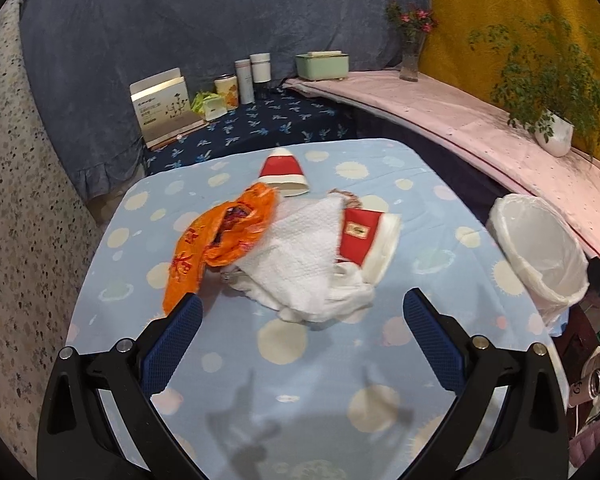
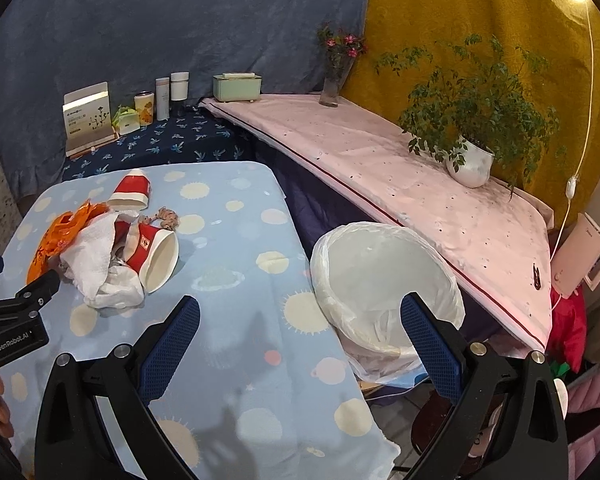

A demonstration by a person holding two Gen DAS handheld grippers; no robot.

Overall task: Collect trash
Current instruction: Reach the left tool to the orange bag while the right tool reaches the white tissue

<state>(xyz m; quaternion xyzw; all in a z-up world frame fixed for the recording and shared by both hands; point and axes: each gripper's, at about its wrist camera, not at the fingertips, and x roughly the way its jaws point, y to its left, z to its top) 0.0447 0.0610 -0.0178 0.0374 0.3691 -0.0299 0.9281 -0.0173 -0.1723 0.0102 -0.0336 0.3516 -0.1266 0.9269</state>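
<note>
Lamp cord (image 2: 580,112) only in right wrist view

Crumpled trash pile (image 1: 292,248) beside lined bin (image 1: 540,248).

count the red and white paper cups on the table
2. One red and white paper cup lies at the far side of the pile; the other lies on its side against the white paper towel. More may hide underneath.
</note>
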